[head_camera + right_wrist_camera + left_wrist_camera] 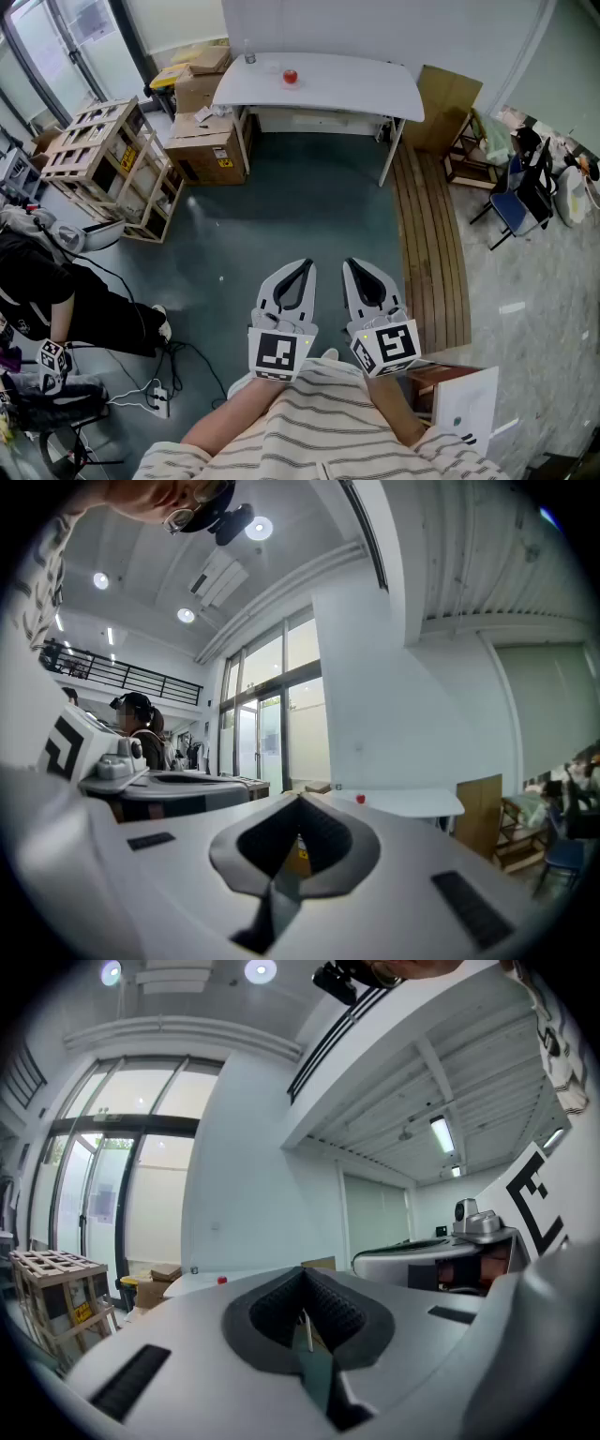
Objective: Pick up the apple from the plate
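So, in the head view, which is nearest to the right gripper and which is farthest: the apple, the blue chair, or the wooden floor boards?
Counting from the right gripper:
1. the wooden floor boards, just to its right, low on the floor.
2. the blue chair, farther out to the right.
3. the apple, on the white table, far ahead.

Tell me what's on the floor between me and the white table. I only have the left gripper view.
Observer: The head view shows open grey floor all the way to the table.
Operator: Anything to the side of that path?
Observer: A strip of wooden planks lies on the floor to its right.
Operator: Right gripper?
Observer: The right gripper has its jaws together, with nothing between them.
Operator: Anyone nearby?
Observer: A person in black sits low at the left, next to cables on the floor.
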`<state>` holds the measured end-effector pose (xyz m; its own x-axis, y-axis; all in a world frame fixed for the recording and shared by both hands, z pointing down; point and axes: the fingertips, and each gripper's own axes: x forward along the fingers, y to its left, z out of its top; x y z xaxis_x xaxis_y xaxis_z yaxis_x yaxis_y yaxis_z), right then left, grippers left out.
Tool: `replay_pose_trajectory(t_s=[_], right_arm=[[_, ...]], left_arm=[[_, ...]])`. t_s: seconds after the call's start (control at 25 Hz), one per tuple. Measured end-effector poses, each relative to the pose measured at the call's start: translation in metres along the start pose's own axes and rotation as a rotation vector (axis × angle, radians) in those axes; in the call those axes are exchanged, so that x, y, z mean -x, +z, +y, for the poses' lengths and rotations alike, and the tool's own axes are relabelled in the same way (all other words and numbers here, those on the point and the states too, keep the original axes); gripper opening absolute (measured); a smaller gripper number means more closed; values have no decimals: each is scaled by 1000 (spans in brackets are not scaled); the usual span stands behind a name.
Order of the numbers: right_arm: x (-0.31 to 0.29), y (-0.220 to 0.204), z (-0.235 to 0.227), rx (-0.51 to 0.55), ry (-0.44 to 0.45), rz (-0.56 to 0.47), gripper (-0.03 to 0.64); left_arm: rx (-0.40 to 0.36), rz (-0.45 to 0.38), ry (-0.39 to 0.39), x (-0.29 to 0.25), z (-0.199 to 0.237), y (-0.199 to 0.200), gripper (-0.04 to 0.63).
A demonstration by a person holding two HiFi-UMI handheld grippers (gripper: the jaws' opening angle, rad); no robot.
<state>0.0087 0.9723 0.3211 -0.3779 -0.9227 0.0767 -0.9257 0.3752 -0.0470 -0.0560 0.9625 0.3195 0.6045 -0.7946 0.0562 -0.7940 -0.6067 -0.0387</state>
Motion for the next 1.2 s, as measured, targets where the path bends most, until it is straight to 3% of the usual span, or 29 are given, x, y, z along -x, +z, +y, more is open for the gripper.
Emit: replay_pose_trajectory(t_s=[0.4,0.76,1.0,1.2], right_arm=[[15,-10,-23,-12,54,10,12],[27,-23,-56,-51,66,12,12],[4,-44,-88,-82,48,55,12],[-46,-43,-119,-67,45,81,12]], left_arm=[[-13,3,37,-12,-27,0,3],[-41,64,50,-30,-53,-19,3],[-23,87,21,-68,-55,-38,3],[16,73,10,-127,-26,-40,3]])
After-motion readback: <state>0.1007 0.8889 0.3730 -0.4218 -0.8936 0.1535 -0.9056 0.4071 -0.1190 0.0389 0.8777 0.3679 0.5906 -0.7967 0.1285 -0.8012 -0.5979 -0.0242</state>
